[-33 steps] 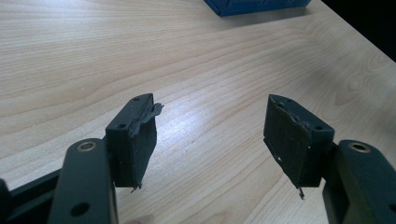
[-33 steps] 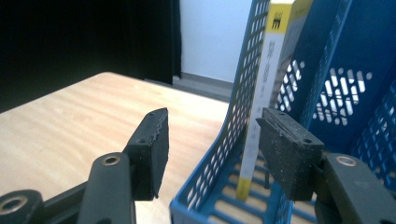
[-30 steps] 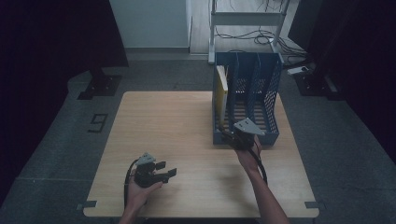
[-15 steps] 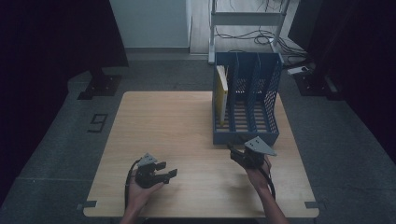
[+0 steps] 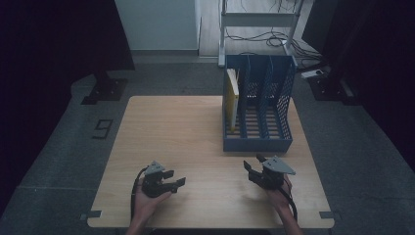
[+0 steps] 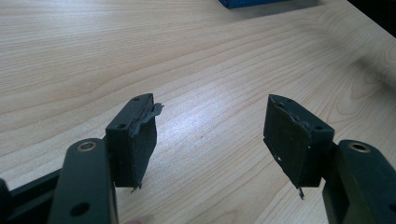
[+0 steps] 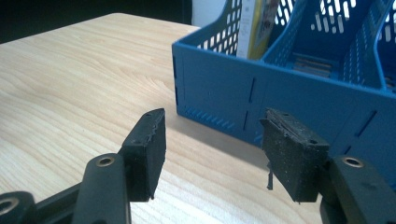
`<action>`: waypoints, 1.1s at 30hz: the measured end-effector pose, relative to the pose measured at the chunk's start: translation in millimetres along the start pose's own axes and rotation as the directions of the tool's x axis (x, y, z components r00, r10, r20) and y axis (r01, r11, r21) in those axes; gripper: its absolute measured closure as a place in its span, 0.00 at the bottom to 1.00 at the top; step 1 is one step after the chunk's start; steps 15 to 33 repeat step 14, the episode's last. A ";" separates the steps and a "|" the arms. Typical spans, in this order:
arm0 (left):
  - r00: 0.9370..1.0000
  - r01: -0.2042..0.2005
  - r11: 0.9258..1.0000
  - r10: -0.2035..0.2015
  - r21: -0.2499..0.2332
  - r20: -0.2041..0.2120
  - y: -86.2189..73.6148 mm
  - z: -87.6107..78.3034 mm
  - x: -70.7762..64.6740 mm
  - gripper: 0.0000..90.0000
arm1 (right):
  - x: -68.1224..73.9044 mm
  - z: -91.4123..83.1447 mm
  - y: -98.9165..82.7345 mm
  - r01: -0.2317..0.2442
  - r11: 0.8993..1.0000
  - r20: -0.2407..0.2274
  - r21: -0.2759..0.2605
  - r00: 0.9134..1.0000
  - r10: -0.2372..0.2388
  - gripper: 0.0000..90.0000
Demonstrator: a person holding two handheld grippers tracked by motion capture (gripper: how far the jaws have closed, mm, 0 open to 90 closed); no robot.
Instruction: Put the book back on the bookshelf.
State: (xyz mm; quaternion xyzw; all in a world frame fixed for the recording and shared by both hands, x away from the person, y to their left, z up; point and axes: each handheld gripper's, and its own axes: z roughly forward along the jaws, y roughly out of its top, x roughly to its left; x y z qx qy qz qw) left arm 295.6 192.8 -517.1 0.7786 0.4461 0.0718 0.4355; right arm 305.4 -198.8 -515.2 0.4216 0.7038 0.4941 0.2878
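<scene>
Perforated blue plastic file rack (image 5: 258,139), smooth pale woodgrain table (image 5: 186,132)

Left tool (image 5: 177,183) jaws apart, right tool (image 5: 251,164) too (both empty)

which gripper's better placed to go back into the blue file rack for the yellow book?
Right, probably. The right gripper sits just in front of the blue file rack, open and empty, pointed at its front wall. The yellow book stands in the rack's leftmost slot. The left gripper, also open, is farther off across bare table.
</scene>
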 end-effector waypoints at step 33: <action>1.000 0.003 1.000 -0.003 0.002 0.001 0.1 -0.6 1.4 0.38 | -0.8 3.3 -4.7 0.000 1.000 0.005 0.024 1.000 0.000 0.43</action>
